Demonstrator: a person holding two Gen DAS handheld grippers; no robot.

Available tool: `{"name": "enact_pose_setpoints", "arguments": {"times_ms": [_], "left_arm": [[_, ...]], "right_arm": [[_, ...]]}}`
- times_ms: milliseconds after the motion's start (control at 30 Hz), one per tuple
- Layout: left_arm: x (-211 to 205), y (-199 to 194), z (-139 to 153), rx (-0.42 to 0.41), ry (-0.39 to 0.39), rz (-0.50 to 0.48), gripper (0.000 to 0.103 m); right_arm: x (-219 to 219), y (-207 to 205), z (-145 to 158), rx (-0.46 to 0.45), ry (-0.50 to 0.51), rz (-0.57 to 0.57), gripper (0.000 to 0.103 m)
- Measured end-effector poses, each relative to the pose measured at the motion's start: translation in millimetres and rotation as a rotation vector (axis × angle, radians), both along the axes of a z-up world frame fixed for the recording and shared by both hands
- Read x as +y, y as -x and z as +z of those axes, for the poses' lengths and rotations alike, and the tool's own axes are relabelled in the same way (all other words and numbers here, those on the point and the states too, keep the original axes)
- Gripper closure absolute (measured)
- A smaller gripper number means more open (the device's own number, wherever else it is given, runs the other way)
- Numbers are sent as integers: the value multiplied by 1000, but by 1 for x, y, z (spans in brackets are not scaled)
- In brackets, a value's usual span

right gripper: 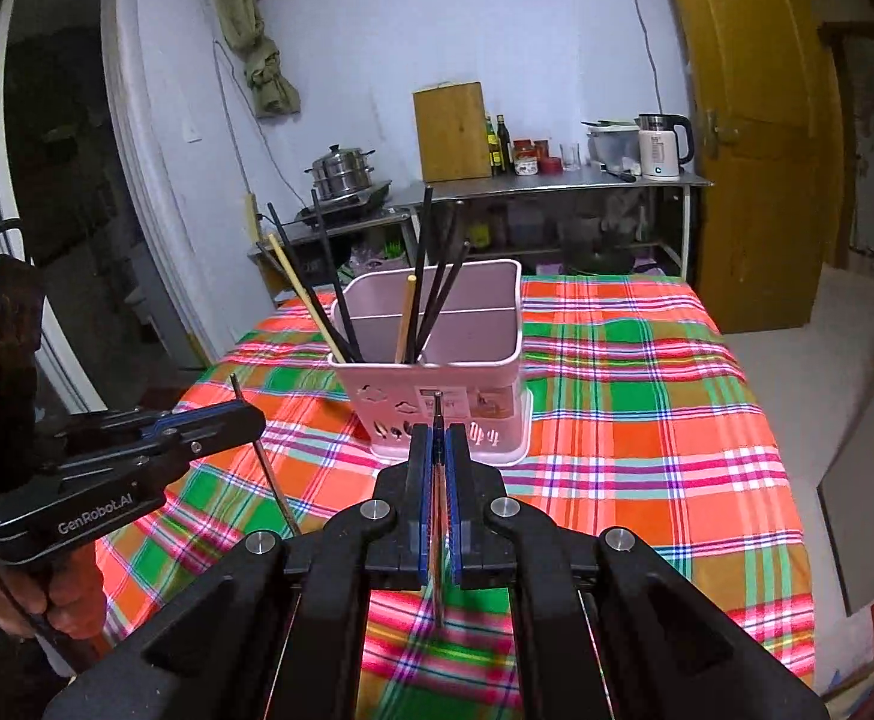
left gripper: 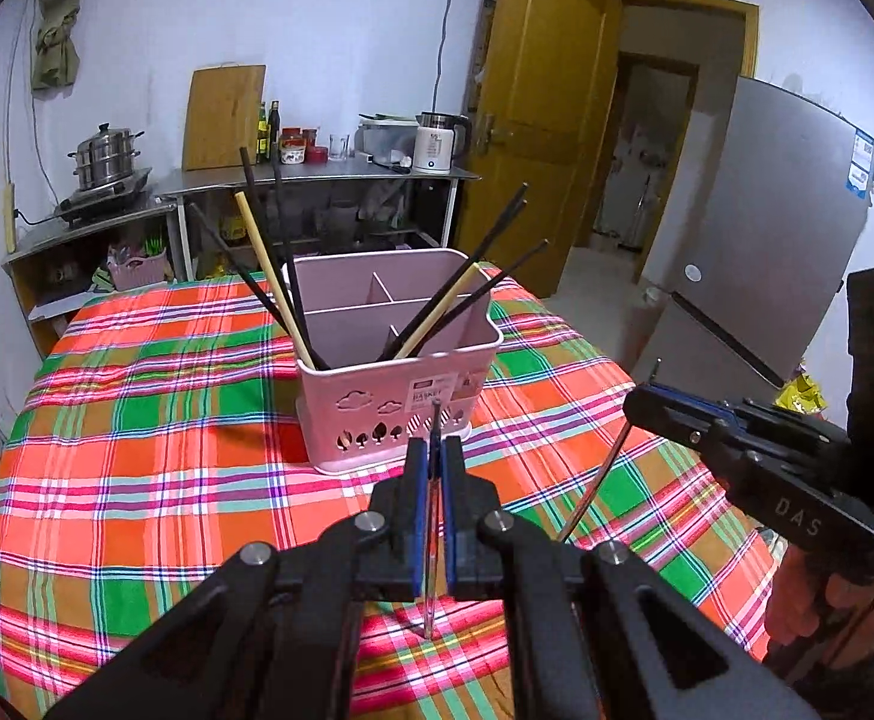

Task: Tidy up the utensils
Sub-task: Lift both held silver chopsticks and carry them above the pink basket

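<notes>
Pinching one thin, stiff, slippery metal chopstick (left gripper: 431,540) mid-shaft in each closed claw (left gripper: 435,450), we are aiming for the basket (left gripper: 395,372).

Both the left gripper (left gripper: 435,456) and the right gripper (right gripper: 438,444) are matte black linkages with silver pivot screws and blue finger pads; white lettering marks their bodies beside the plaid tablecloth (left gripper: 137,420)
</notes>
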State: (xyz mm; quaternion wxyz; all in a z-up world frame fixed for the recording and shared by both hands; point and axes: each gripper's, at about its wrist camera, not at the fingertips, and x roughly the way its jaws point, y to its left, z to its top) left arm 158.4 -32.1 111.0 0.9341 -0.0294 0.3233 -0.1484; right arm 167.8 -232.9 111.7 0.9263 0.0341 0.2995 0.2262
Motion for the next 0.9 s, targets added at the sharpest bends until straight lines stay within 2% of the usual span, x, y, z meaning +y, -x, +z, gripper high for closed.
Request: {"name": "enact_pose_setpoints", "arguments": {"times_ms": [367,633,900], "left_arm": [[3,17,3,16,-18,1,98],[16,19,12,19,13,20,98],[28,8,21,0,45,40,98]], "right_arm": [[-4,16,3,-9,2,6,99],[2,21,13,-37,-10,22,99],[10,9,21,-58,-35,33,99]]}}
